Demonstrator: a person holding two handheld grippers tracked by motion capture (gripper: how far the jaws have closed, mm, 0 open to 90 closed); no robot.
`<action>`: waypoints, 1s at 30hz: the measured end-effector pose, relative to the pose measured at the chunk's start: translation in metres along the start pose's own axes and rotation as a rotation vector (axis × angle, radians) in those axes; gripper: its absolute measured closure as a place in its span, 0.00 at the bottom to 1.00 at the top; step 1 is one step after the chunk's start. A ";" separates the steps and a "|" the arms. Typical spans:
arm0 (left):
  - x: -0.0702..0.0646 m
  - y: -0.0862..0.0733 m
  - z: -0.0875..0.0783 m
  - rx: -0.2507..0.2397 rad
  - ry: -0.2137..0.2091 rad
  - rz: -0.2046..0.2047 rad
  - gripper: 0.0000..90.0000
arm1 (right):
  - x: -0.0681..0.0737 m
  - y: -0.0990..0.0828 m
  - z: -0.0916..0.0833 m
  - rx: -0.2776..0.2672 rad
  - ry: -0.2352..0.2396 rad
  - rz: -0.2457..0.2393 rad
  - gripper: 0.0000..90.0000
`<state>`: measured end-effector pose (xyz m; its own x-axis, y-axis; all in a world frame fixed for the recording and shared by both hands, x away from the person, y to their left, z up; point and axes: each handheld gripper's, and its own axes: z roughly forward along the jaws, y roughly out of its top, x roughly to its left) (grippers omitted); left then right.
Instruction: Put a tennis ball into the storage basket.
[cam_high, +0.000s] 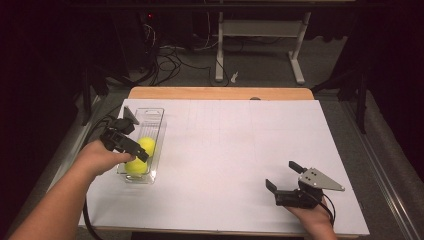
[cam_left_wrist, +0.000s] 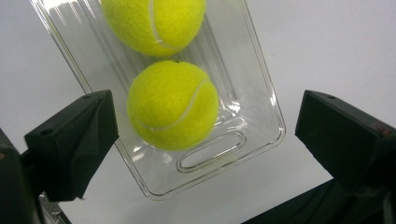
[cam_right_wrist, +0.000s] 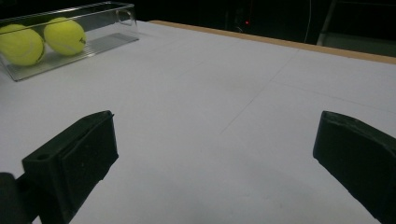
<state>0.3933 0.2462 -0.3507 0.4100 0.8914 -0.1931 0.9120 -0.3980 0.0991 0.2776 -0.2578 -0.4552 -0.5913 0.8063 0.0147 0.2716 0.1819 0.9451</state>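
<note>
A clear plastic tray (cam_high: 150, 116) lies at the left of the high view on the white table cover (cam_high: 240, 150), its long axis running from the lower left toward the top of the frame, nearly parallel to the cover's left edge and just inside it. Its nearer short end, with a slot handle, points toward the person. Two yellow tennis balls sit in that nearer half, touching each other in line along the tray: the near tennis ball (cam_left_wrist: 173, 105) just beside the handle slot, the far tennis ball (cam_left_wrist: 154, 23) beyond it. The tray's far half holds nothing.

The left gripper (cam_high: 131, 145) hangs over the balls, jaws spread wide. In the left gripper view they stand well clear on either side of the near ball, gripping nothing.

The right gripper (cam_high: 283, 176) sits at the lower right of the high view, close to the cover's near edge, jaws wide apart and holding nothing. Between the two grippers the cover is a broad bare stretch.
</note>
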 end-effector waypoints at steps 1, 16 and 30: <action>0.000 0.000 0.000 0.003 0.000 0.001 0.08 | 0.000 0.000 0.000 0.000 0.000 -0.001 0.01; -0.010 0.002 -0.011 -0.001 0.002 0.019 0.05 | 0.001 0.000 0.000 -0.003 0.000 -0.001 0.01; -0.052 0.015 -0.006 0.025 -0.010 0.115 0.01 | 0.000 0.000 0.000 -0.003 -0.002 0.006 0.01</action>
<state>0.3857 0.1948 -0.3337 0.5116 0.8374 -0.1921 0.8591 -0.5026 0.0969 0.2772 -0.2577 -0.4547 -0.5882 0.8085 0.0194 0.2729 0.1758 0.9458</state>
